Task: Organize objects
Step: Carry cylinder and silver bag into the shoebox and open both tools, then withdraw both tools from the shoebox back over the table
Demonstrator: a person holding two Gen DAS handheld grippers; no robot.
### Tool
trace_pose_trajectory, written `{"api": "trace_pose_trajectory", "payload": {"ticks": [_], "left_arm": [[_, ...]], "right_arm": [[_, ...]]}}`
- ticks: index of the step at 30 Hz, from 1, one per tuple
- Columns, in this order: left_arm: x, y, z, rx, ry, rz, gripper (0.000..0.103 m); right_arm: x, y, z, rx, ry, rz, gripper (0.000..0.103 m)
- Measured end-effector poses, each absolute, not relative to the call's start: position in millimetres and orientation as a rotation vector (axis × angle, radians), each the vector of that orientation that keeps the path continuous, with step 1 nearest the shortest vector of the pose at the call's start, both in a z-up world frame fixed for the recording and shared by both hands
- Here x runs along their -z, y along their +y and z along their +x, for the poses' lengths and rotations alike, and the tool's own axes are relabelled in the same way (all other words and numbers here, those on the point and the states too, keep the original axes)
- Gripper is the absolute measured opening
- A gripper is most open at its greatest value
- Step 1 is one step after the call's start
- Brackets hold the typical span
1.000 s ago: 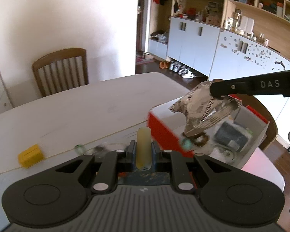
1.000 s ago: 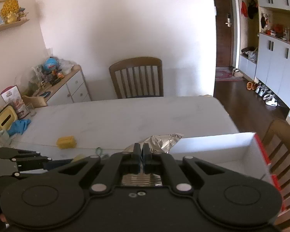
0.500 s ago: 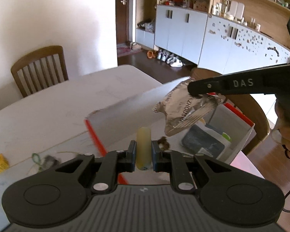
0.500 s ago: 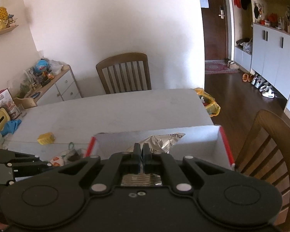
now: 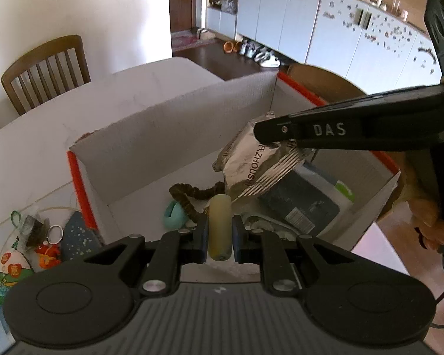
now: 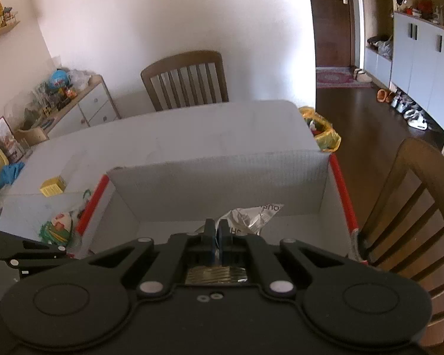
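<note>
**A:** What can the left camera see that the right one can't?

**B:** It sees the stuff down in the box (image 5: 174,136). There's a dark packet with a barcode (image 5: 303,204), a brown fuzzy hair band (image 5: 189,195), and a little teal thing (image 5: 174,214). From the right camera the box floor is mostly hidden behind the gripper.

**A:** And what does the right camera see that the left doesn't?

**B:** A small yellow block (image 6: 53,186) on the white table (image 6: 192,130), outside the box. Also a yellow bag (image 6: 322,131) on the floor past the table's far corner.

**A:** What's the left gripper (image 5: 219,232) doing?

**B:** It's pinching a pale yellow tube (image 5: 220,226). The tube sticks out forward between the two fingers, over the box.

**A:** And the right gripper (image 5: 259,131)?

**B:** Its fingers are pressed tight on a silver snack bag (image 5: 257,167). The bag hangs above the things in the box.

**A:** What does the bag look like?

**B:** Shiny and crinkly, with a ridged sealed edge and dark letters on it. In the right camera only a crumpled corner pokes out past the fingers.

**A:** Anything beside the box?

**B:** Some little trinkets (image 5: 35,236) on the table, near the red edge.
</note>
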State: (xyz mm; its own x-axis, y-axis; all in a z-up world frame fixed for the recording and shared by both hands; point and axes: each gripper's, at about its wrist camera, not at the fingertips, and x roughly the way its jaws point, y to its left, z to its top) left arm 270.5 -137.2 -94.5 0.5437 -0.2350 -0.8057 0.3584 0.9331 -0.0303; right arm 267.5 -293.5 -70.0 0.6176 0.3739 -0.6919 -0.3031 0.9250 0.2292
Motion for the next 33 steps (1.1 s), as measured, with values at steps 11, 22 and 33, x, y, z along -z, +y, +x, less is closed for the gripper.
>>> {"api": "trace_pose_trajectory", "payload": {"ticks": [11, 22, 33], "left_arm": [[114.0, -147.9, 282.8, 0.339, 1.018, 0.135, 0.016], [127.3, -148.7, 293.3, 0.323, 1.089, 0.118, 0.016], [121.9, -144.4, 286.6, 0.316, 1.059, 0.089, 0.016]], "right_arm": [[84.2, -298.9, 278.3, -0.389, 0.863, 0.091, 0.001], [76.7, -308.1, 274.5, -0.414, 0.861, 0.095, 0.014], [64.8, -320.3, 266.6, -0.419, 0.844, 0.114, 0.019]]}}
